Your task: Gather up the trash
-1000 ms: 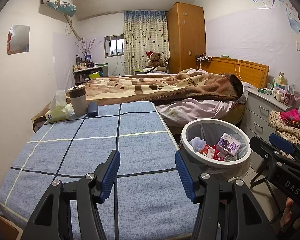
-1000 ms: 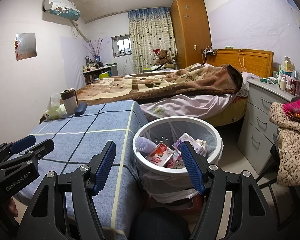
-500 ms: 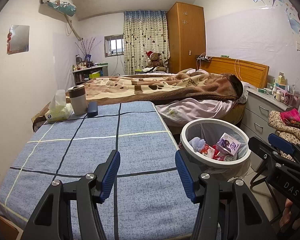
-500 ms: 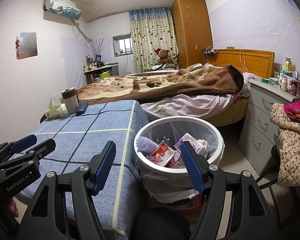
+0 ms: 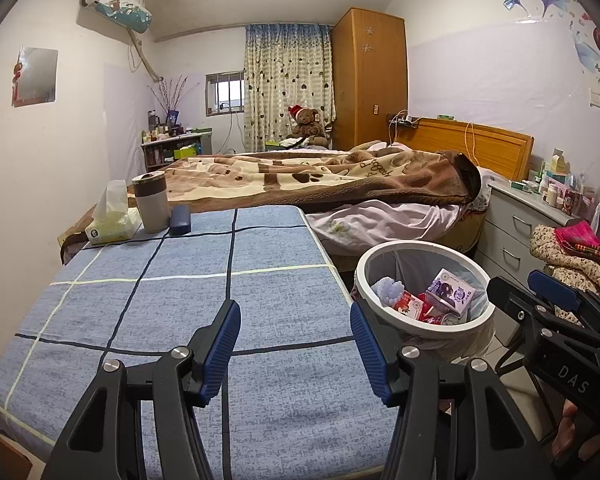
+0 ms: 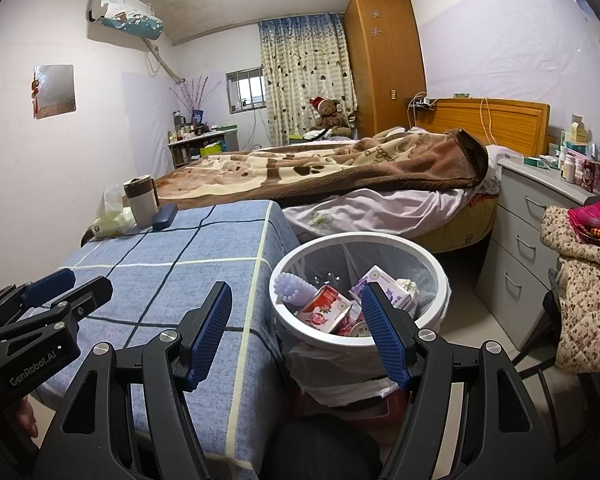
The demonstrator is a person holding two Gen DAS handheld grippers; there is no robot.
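A white trash bin (image 6: 436, 276) with a plastic liner stands on the floor right of the table. It holds trash: a lilac brush-like piece (image 6: 294, 289), a red carton (image 6: 324, 310) and a purple box (image 6: 384, 286). The bin also shows in the left wrist view (image 5: 420, 246). My right gripper (image 6: 296, 336) is open and empty, low in front of the bin's near rim. My left gripper (image 5: 294, 346) is open and empty above the near part of the blue checked tablecloth (image 5: 180, 304).
A tissue pack (image 5: 110, 224), a lidded cup (image 5: 151, 206) and a dark case (image 5: 180, 220) stand at the table's far left corner. A bed with a brown blanket (image 5: 340, 180) lies behind. A grey drawer unit (image 6: 528, 232) and a chair with clothes (image 6: 584, 276) are right.
Both grippers stay open and almost still. The right wrist view has shifted slightly.
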